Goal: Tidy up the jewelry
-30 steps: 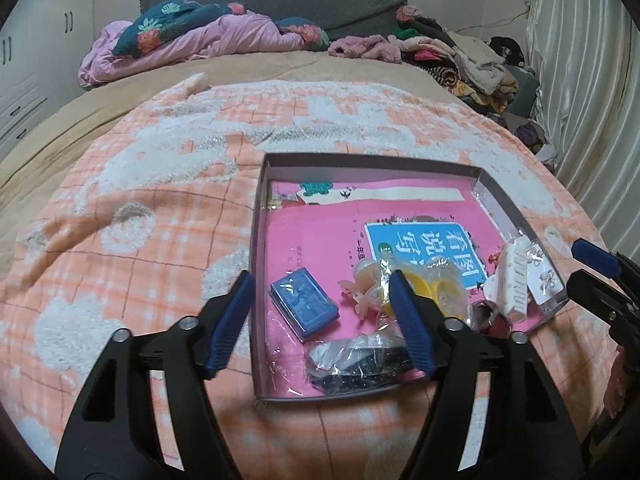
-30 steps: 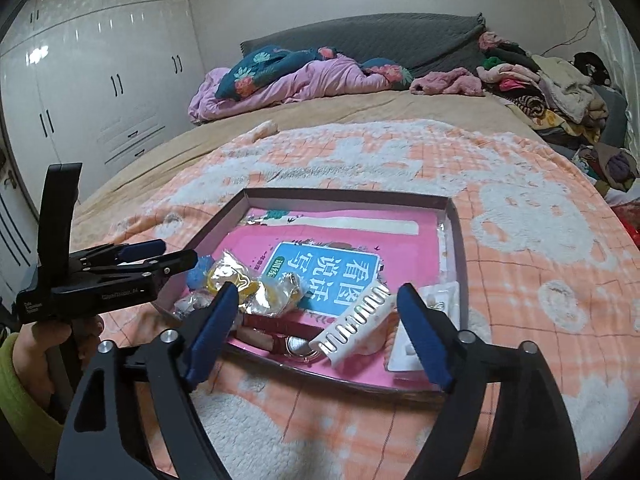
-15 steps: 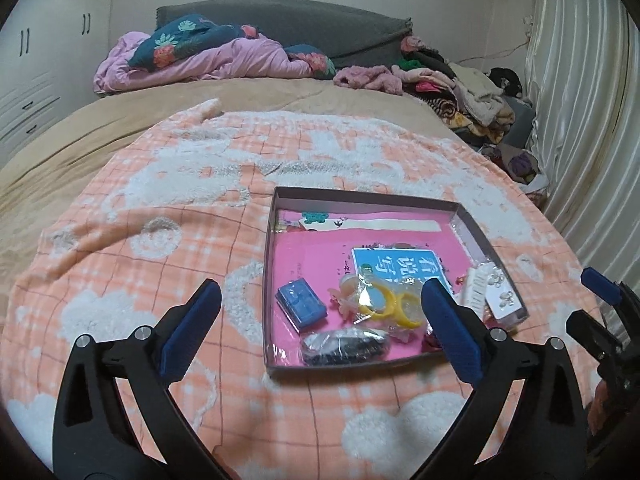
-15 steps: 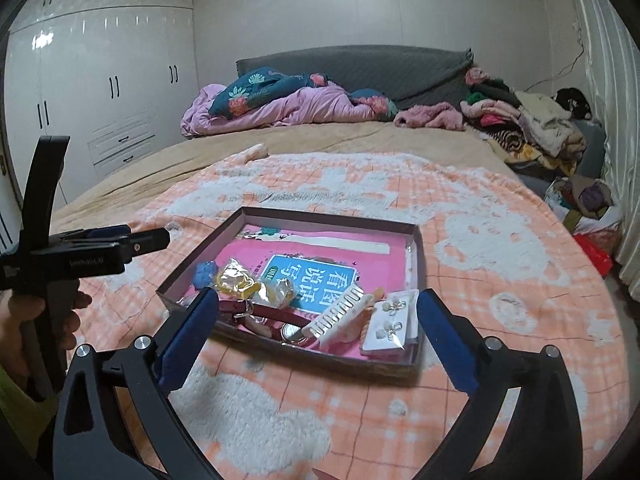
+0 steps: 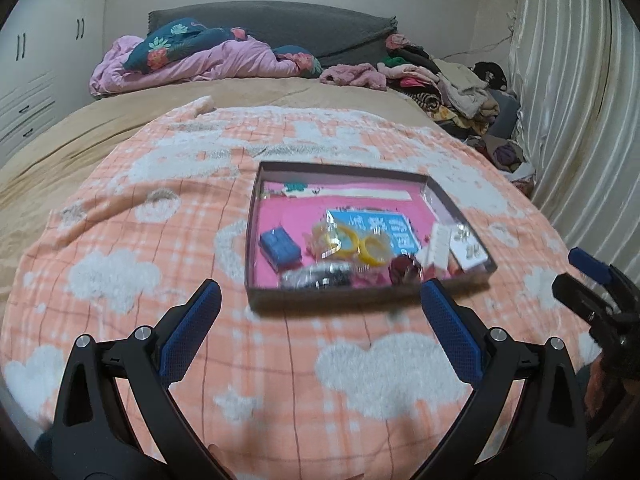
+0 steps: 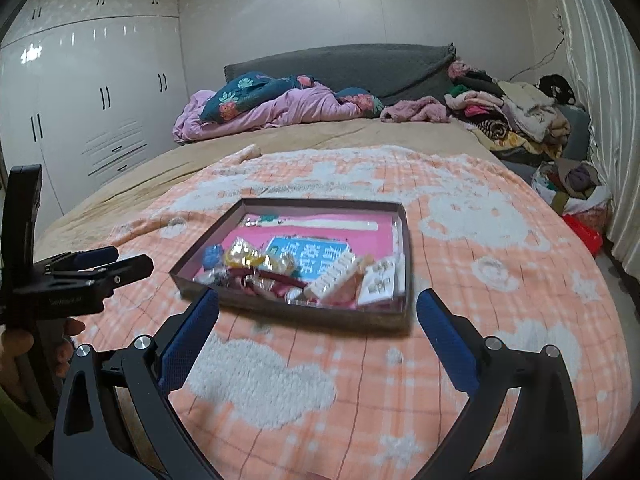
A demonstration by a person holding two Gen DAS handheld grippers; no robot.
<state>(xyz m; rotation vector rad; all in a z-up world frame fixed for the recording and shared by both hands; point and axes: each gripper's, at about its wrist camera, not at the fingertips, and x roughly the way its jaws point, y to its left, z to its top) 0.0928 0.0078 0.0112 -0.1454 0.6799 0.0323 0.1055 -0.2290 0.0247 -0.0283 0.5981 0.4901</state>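
A shallow grey box (image 5: 320, 299) with a pink lining lies on the orange checked blanket; it also shows in the right wrist view (image 6: 280, 309). In it lie a blue case (image 5: 279, 245), yellow bangles (image 5: 362, 245), a bagged dark piece (image 5: 320, 278), a white comb (image 6: 334, 276) and an earring card (image 6: 380, 280). My left gripper (image 5: 320, 316) is open and empty, just short of the box's near wall. My right gripper (image 6: 318, 320) is open and empty, also short of the near wall. Each gripper shows at the edge of the other's view.
The orange blanket (image 5: 160, 240) covers a tan bed. Pink and floral bedding (image 5: 192, 60) and a clothes pile (image 5: 448, 84) lie at the far end. Curtains (image 5: 580, 120) hang on the right. White wardrobes (image 6: 80, 112) stand on the left.
Both grippers have pulled back from the box and opened wider. The box now looks smaller and farther off in both views.
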